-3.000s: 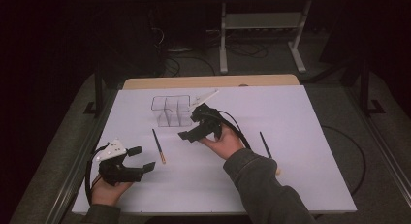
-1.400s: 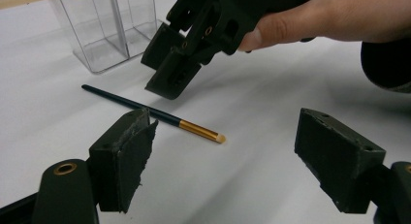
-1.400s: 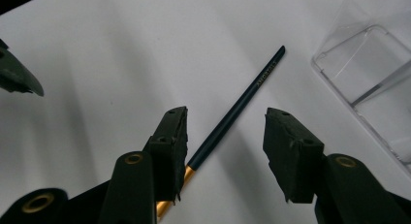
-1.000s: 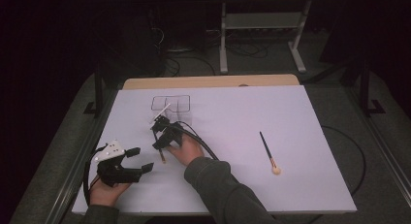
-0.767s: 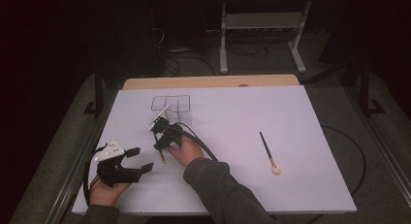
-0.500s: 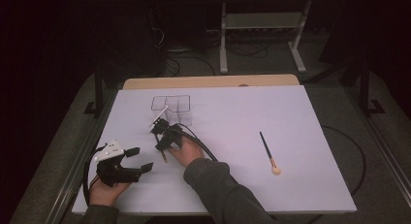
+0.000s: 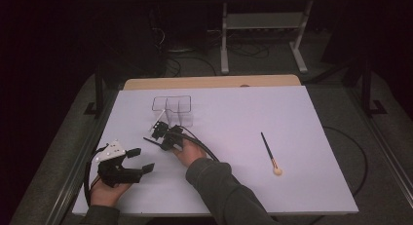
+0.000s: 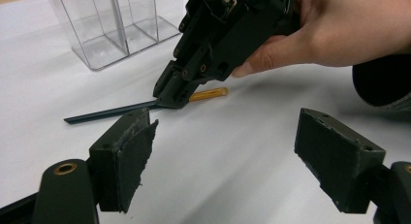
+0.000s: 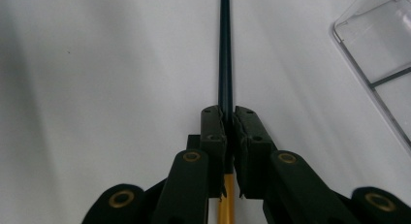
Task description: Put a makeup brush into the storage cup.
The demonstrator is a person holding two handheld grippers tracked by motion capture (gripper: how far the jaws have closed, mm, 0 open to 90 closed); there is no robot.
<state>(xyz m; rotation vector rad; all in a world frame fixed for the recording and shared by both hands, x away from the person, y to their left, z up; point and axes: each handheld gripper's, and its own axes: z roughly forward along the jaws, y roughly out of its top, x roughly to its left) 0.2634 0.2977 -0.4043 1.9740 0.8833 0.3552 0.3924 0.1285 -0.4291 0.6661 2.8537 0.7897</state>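
Observation:
A thin brush with a dark handle (image 9: pixel 225 49) and a yellow end (image 8: pixel 208 94) lies low on the white table top. My right gripper (image 9: pixel 227 112) is shut on its middle, jaws pressed together around the handle. In the high view this gripper (image 7: pixel 156 136) sits just in front of the clear organizer (image 7: pixel 173 108). From the left gripper view, the right gripper (image 8: pixel 167 95) pinches the brush (image 8: pixel 106 112) against the table. My left gripper (image 8: pixel 228 132) is open and holds nothing, a short way nearer and to the left (image 7: pixel 141 159).
A second brush (image 7: pixel 268 152) with a cream tip lies on the right part of the white table top (image 7: pixel 234 113). The clear organizer (image 8: pixel 111 35) has several compartments. Cables trail from both grippers. A wooden strip runs along the far edge of the table.
My right gripper left the organizer, came left and down to the brush on the table and shut on it. The left gripper has stayed where it was, open.

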